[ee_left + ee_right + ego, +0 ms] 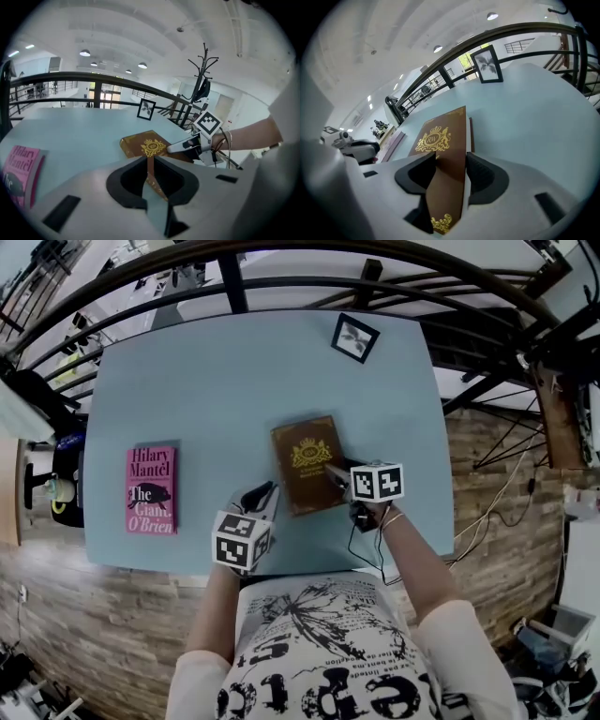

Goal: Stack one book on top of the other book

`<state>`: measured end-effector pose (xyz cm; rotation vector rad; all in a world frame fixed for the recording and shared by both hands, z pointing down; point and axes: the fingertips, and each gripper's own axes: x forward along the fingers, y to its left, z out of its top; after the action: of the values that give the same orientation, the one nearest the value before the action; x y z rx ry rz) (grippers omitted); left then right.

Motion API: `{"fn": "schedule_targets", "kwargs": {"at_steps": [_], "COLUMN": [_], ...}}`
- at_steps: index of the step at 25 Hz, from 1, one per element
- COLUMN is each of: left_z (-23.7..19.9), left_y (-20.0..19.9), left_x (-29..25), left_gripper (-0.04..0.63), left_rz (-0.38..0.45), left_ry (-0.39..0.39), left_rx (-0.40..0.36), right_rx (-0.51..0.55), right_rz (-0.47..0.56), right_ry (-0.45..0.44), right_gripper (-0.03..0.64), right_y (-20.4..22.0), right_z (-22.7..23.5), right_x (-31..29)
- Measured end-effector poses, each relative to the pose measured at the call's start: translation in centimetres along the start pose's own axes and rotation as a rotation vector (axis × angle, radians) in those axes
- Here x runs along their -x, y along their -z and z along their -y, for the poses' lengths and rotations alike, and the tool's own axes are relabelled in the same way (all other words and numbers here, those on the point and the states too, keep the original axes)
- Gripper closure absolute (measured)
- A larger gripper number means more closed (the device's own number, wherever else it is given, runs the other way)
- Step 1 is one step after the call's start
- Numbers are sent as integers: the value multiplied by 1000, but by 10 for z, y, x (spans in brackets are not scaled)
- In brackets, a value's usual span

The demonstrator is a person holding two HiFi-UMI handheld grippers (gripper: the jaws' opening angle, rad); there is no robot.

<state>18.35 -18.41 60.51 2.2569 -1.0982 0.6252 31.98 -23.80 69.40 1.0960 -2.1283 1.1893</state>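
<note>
Pink book lies at the table's left, long side running away from the person. Left gripper is shut and empty, just beside the near-left corner of the brown book. That one sits mid-table, nearly parallel to the pink one, with the right gripper's wide jaws pinching its near-right edge, so a leftward carry, I reckon.

- Looks like a large open office or lab hall, up on a raised gallery.
- Edged by a curved black railing, overlooking more floor beyond.
- Lit by round ceiling lamps under a white vault.
- Furnished with a coat stand; floored in wood planks.
</note>
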Motion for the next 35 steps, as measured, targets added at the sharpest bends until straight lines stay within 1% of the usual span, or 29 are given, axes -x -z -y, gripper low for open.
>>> {"fn": "schedule_targets", "kwargs": {"at_steps": [1,2,3,4,7,8,10,12,14,17,20,23,27,32,35], "left_z": [1,1,0,-2,-14,-16,-17,-16,-15,-12,-8,-6,-6,-6,-8], "left_y": [7,13,18,22,32,38,49,54,55,54,54,53,52,52,51], "left_x": [-5,-9,-14,-18,-33,-40,-50,-57,-64,-72,-79,-85,-86,-81,-73], "left_gripper": [572,429,344,344,344,341,336,331,327,325,325,327,327,327,328], "left_rz": [-34,-64,-91,-113,-160,-183,-242,-281,-287,-271,-257,-228,-227,-229,-211], "left_ry": [23,44,58,62,40,40,41,41,39,44,71,89,92,76,73], "left_rx": [25,52,84,121,243,265,263,257,282,329,405,478,474,452,452], "right_rx": [-10,-20,-29,-36,-48,-51,-58,-65,-79,-100,-109,-103,-112,-141,-173], "right_rz": [14,26,35,41,48,51,60,72,79,90,118,117,80,15,3], "right_ry": [11,18,21,20,20,27,48,66,73,74,82,85,71,101,91], "right_gripper": [417,417,417,417,416,416,416,416,416,416,416,416,416,420,425], "right_y": [1,1,2,2,3,2,2,3,6,12,14,14,16,19,27], "right_z": [0,0,0,0,-1,-1,0,0,-1,-3,-5,-3,-2,-8,-17], "right_x": [1,2,3,3,3,3,4,5,6,8,10,9,9,10,13]}}
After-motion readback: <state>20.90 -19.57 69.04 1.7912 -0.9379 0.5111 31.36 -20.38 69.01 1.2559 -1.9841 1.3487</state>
